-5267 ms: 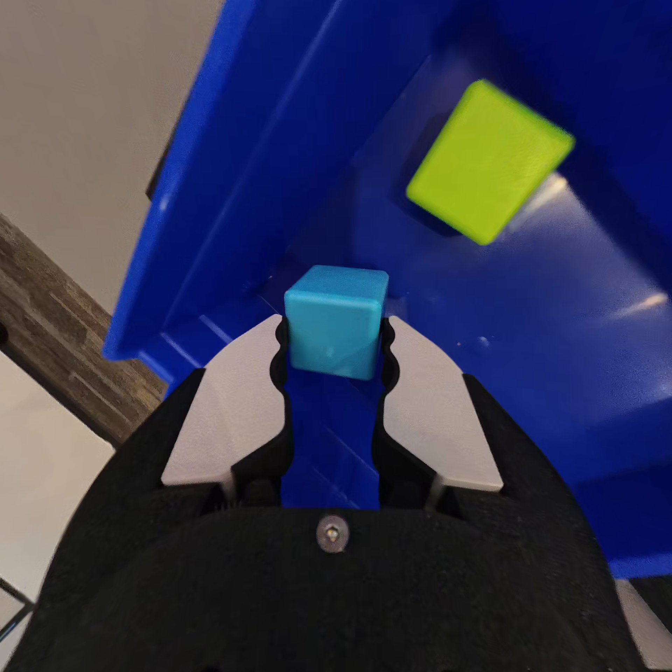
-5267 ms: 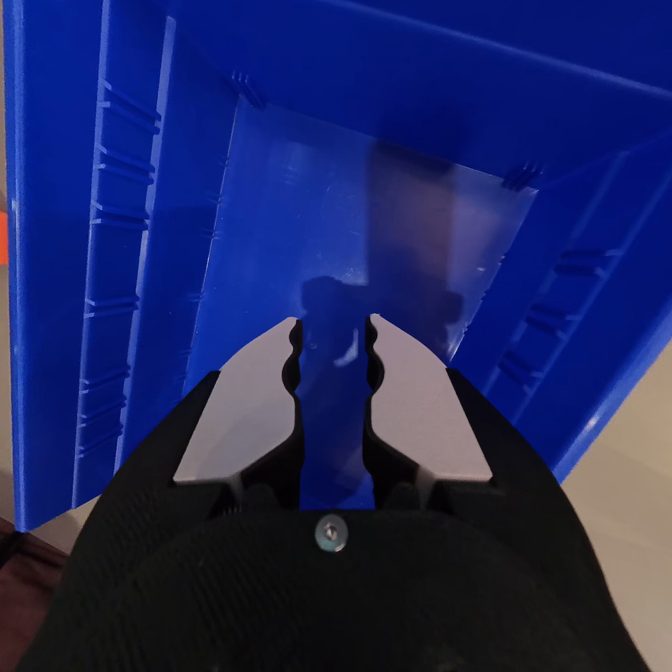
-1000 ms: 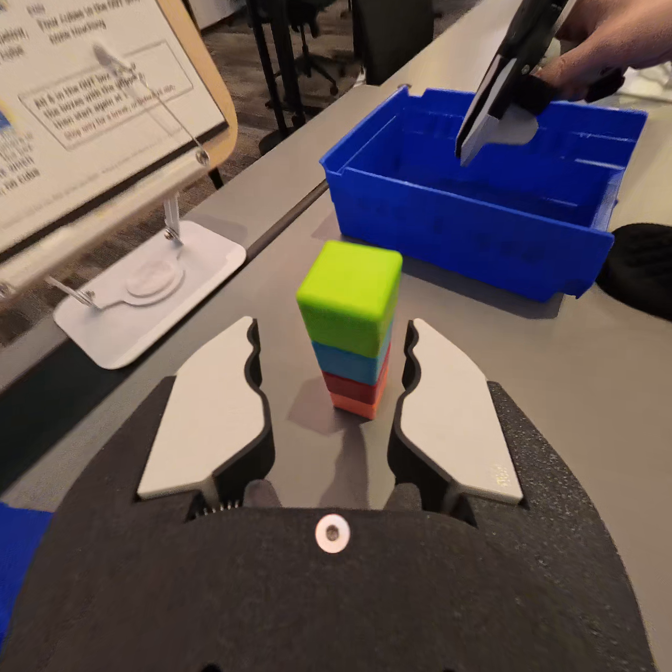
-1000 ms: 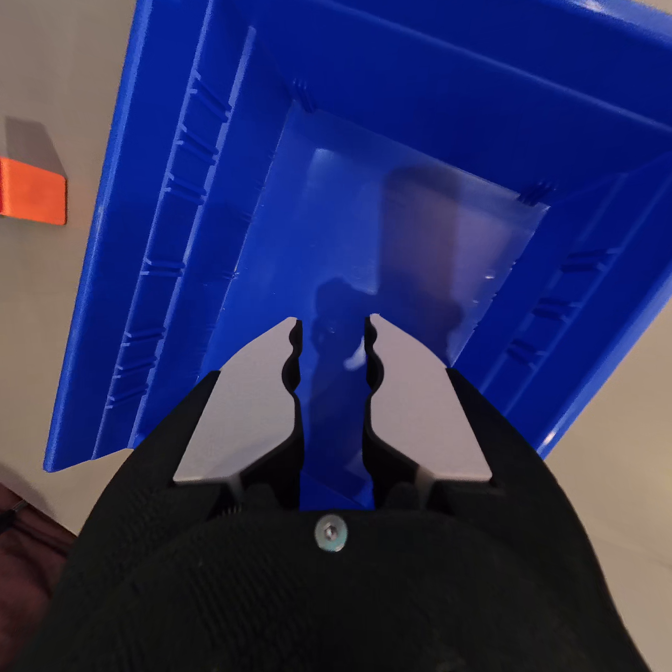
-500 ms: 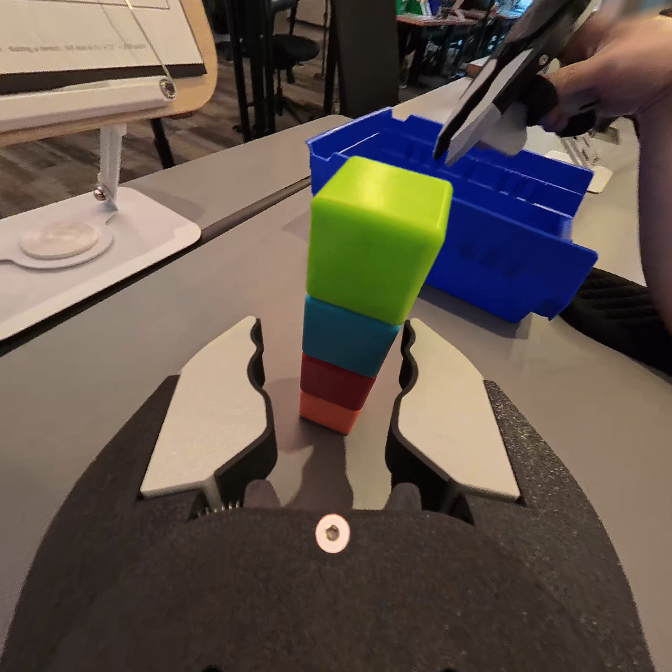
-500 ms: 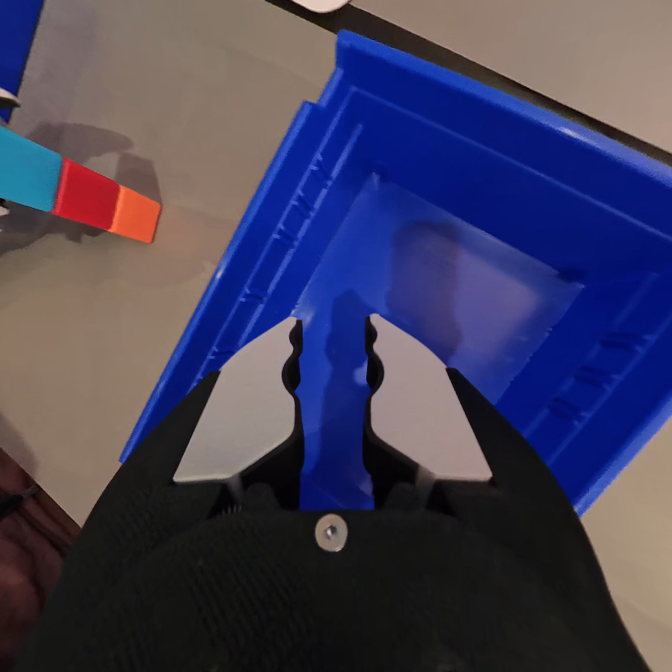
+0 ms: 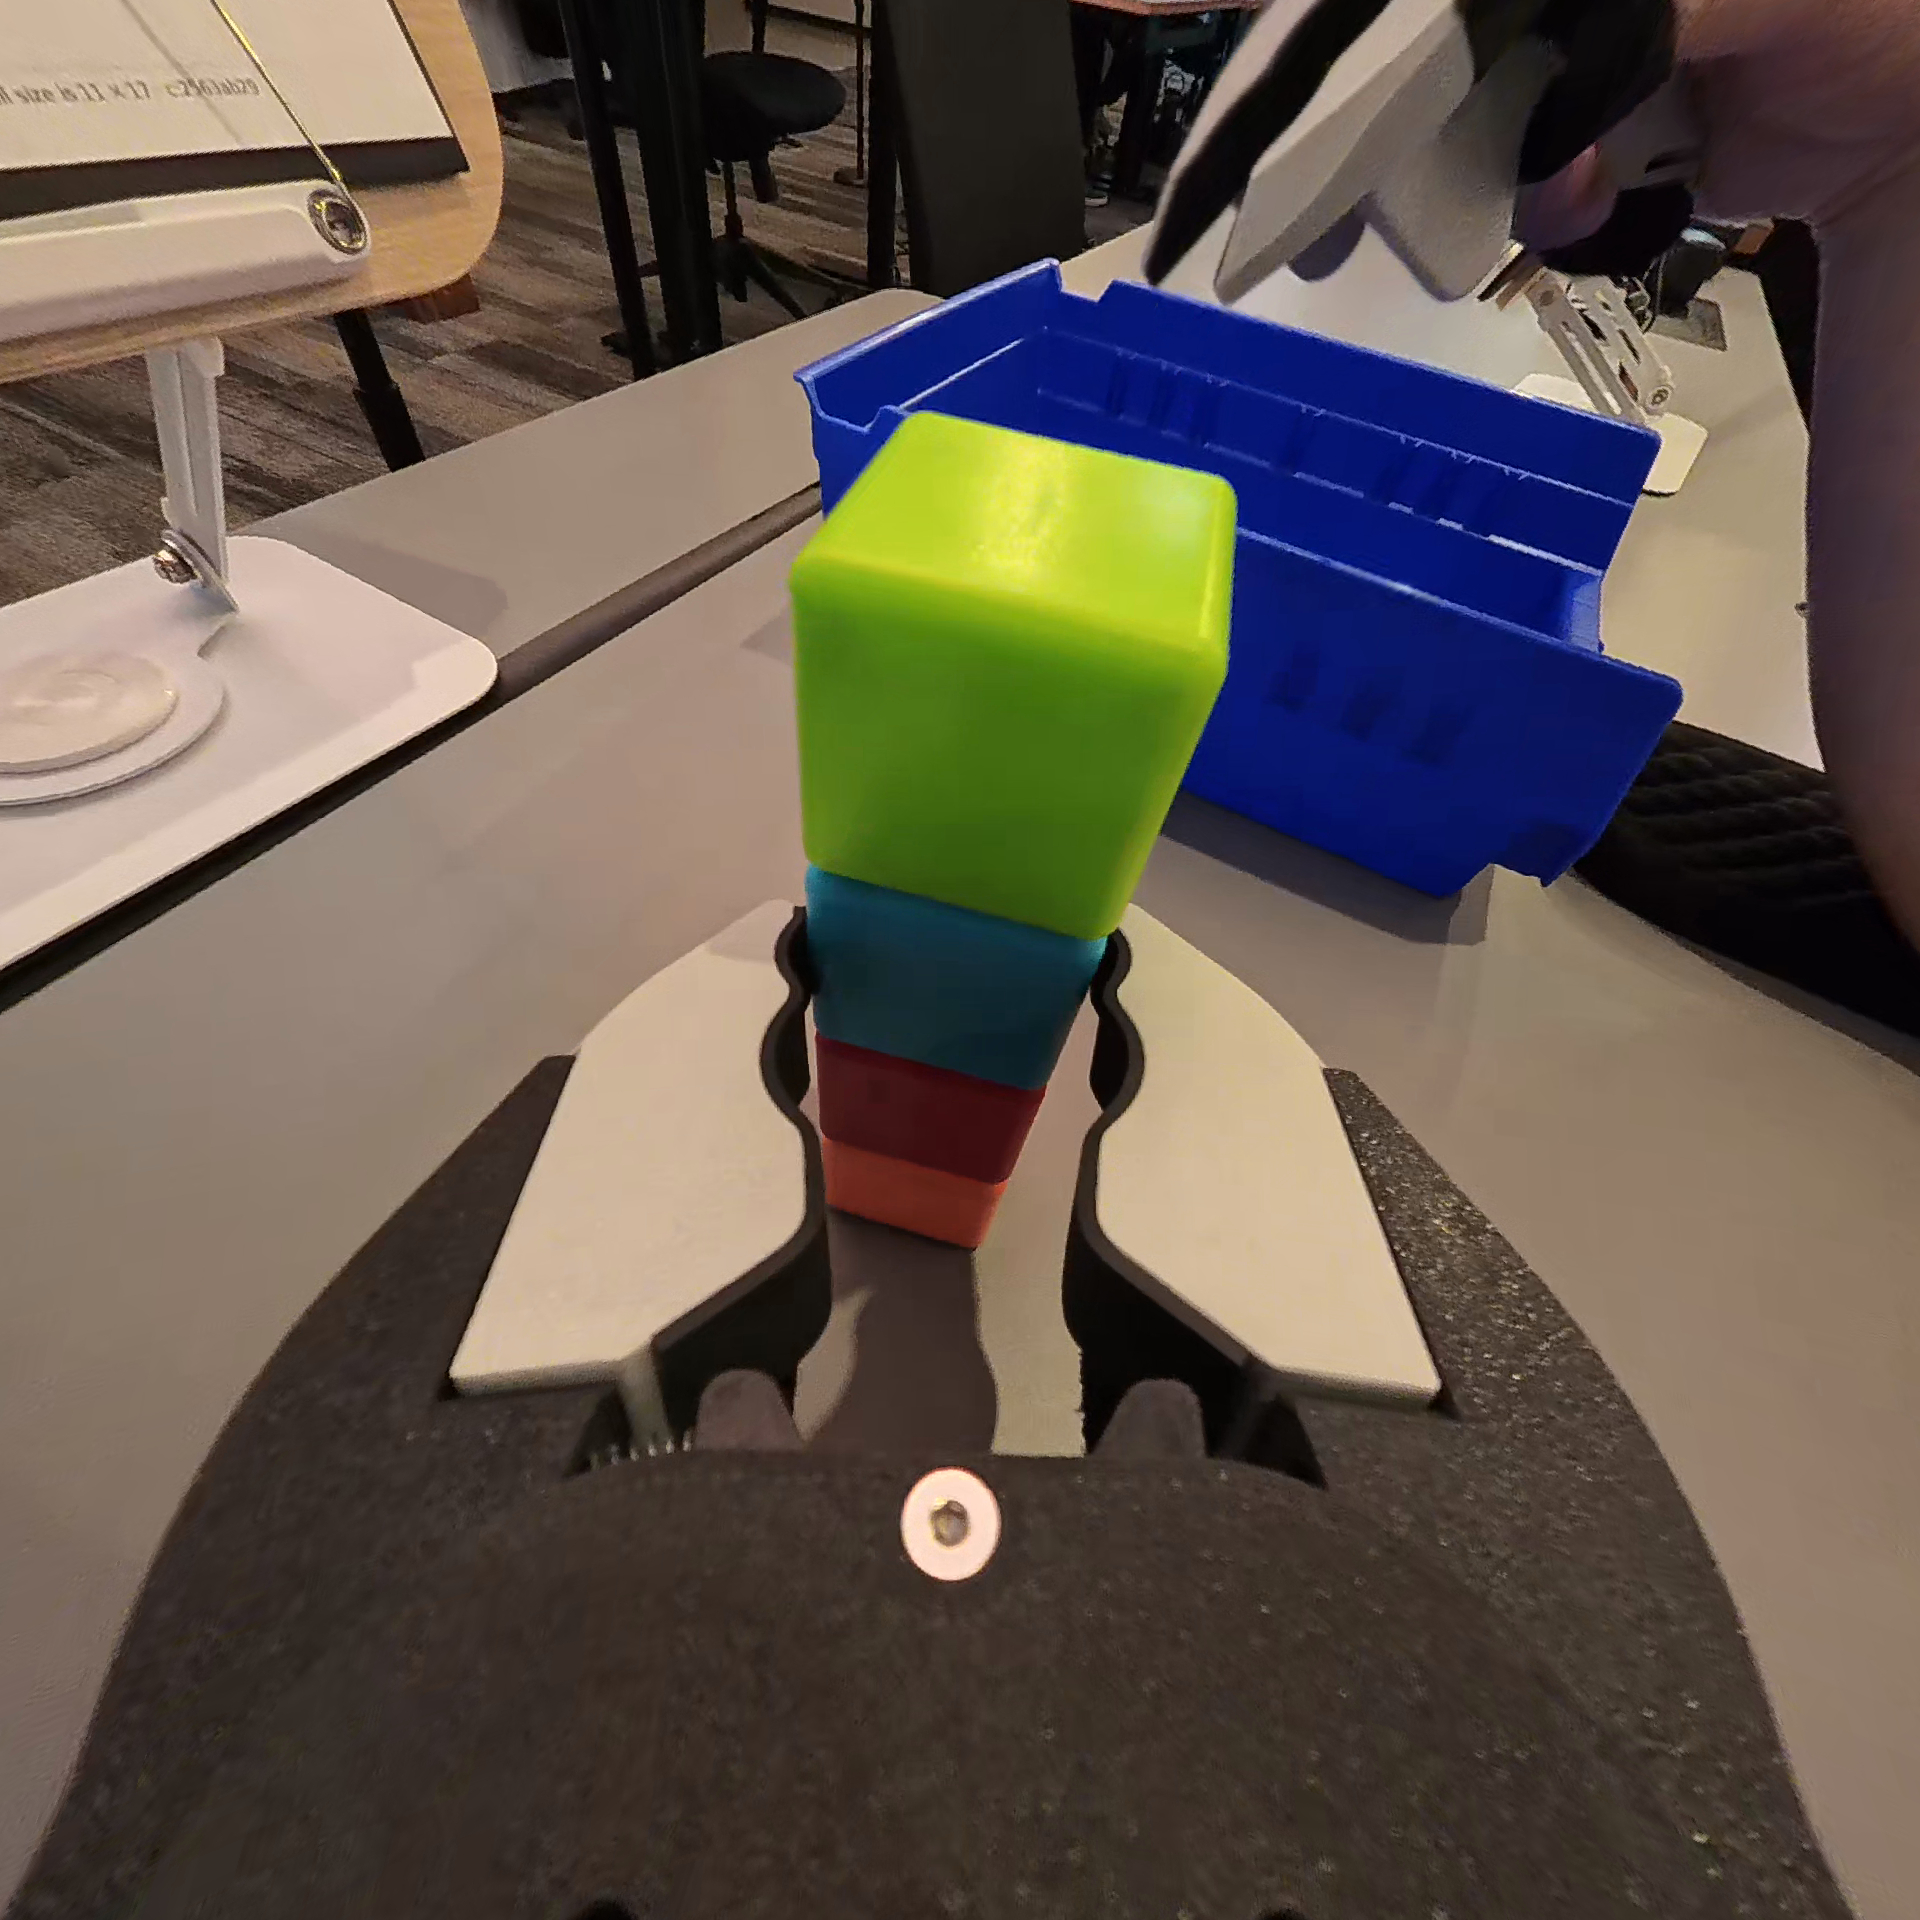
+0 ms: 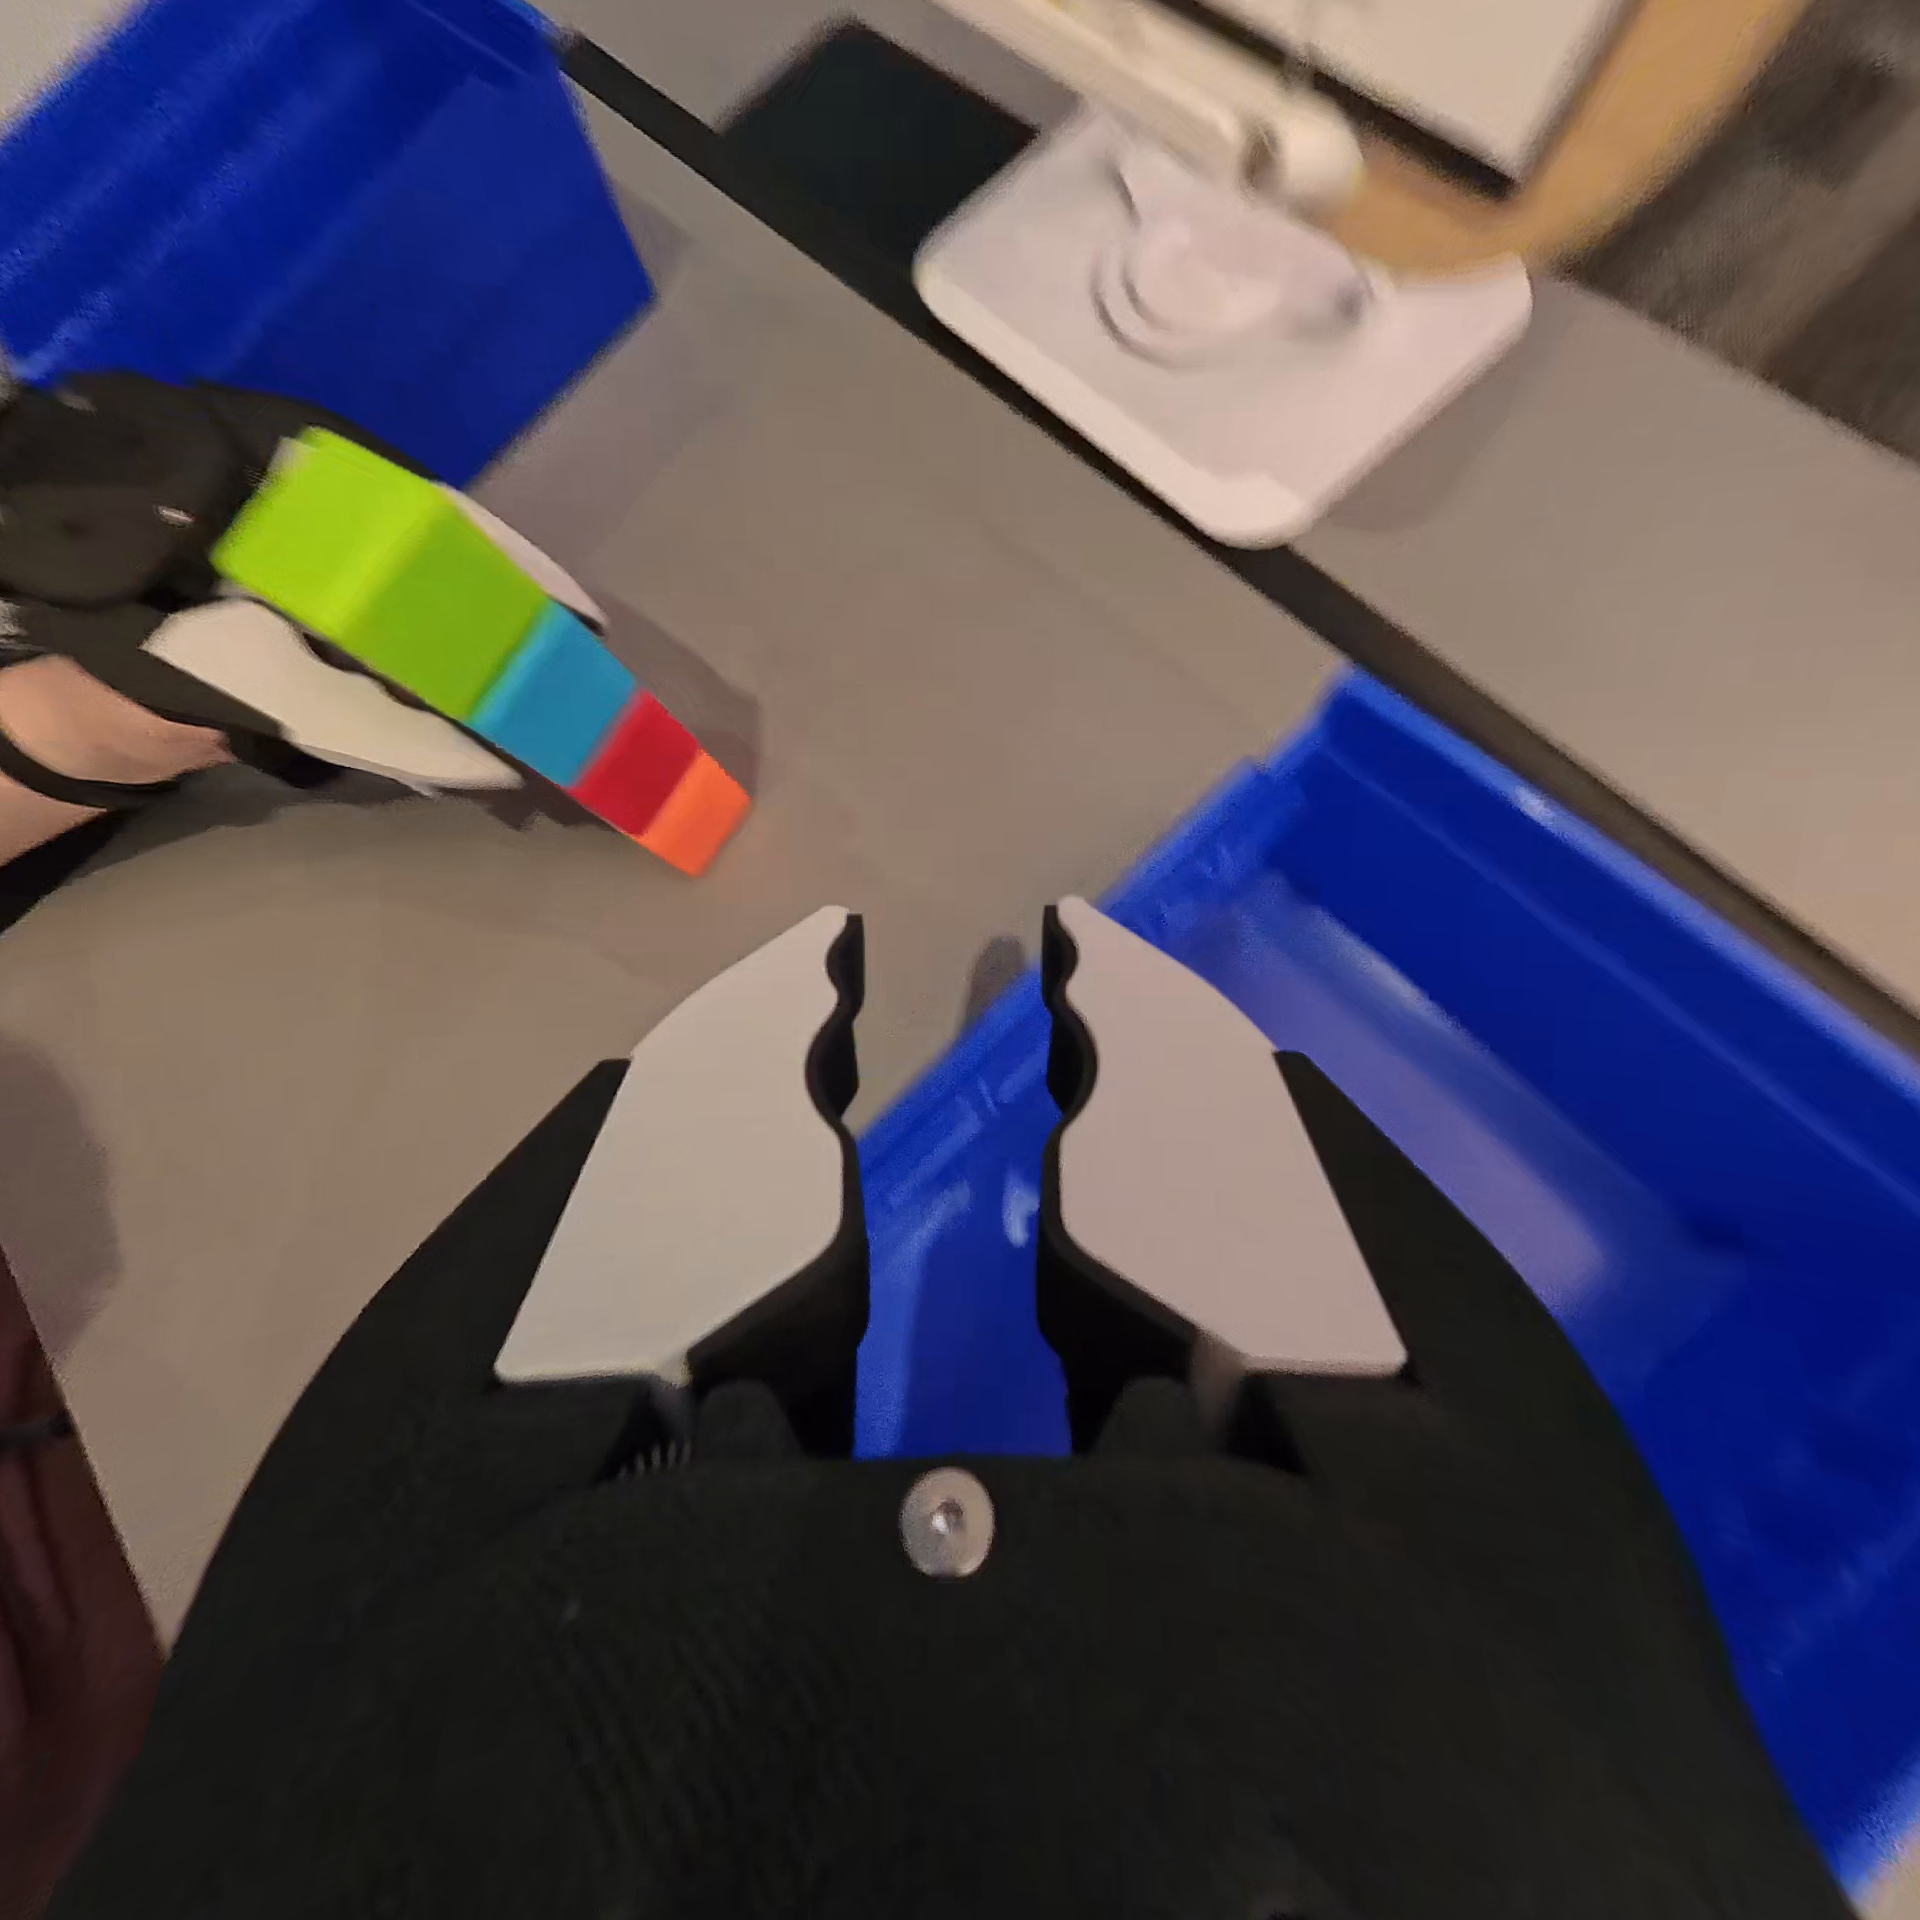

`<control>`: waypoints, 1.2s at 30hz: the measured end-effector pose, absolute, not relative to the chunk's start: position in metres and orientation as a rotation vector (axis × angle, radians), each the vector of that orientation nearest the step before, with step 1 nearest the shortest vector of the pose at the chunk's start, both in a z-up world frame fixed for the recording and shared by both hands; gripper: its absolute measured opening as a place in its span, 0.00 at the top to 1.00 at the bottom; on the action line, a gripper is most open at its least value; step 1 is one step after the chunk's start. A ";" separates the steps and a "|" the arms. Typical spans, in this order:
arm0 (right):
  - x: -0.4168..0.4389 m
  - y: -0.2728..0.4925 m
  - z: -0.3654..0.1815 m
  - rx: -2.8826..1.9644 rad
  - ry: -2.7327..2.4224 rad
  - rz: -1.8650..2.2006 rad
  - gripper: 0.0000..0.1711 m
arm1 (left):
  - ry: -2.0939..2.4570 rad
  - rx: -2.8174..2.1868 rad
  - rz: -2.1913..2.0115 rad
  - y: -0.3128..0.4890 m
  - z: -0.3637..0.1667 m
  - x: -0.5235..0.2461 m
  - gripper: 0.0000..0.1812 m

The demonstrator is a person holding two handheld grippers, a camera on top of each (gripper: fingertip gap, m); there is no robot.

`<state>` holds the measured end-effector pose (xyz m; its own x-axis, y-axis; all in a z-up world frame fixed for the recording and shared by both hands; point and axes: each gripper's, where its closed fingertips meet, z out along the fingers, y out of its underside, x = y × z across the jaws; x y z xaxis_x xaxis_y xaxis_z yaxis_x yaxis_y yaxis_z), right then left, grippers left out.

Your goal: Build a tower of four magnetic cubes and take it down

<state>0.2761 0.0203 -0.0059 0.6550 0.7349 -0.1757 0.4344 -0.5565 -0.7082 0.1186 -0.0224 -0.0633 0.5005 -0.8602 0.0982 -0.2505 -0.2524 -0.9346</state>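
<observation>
A tower of four cubes stands on the grey table: green cube (image 7: 997, 665) on top, then blue cube (image 7: 935, 997), red cube (image 7: 925, 1117) and orange cube (image 7: 909, 1195) at the bottom. My left gripper (image 7: 954, 940) is shut on the blue cube, its pads touching both sides. The right wrist view shows the same tower: green (image 8: 384, 582), blue (image 8: 556, 696), red (image 8: 639, 764), orange (image 8: 696, 816), with the left gripper (image 8: 551, 696) around it. My right gripper (image 8: 951, 920) is empty with a narrow gap, held above the bin's near corner. It also shows in the left wrist view (image 7: 1195, 265).
A blue bin (image 7: 1403, 707) sits behind and right of the tower, seen also in the right wrist view (image 8: 1558, 935). A second blue bin (image 8: 312, 208) lies beyond the tower. A white document stand base (image 7: 260, 675) is at the left. A black mat (image 7: 1714, 831) lies at the right. Left tips to right tips: about 20 cm.
My left gripper came down and closer to the tower, and its jaws closed onto the blue cube. My right gripper swung from over the bin toward the tower.
</observation>
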 end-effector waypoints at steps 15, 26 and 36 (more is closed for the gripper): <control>0.118 -0.056 0.019 -1.558 -1.501 0.904 0.70 | 1.075 -1.730 -0.859 -0.051 -0.064 0.123 0.72; 0.107 -0.061 -0.012 -1.614 -1.655 0.749 0.71 | 1.131 -1.703 -0.900 -0.061 -0.065 0.125 0.72; 0.110 -0.061 -0.010 -1.649 -1.631 0.817 0.71 | 1.163 -1.703 -0.847 -0.061 -0.066 0.126 0.72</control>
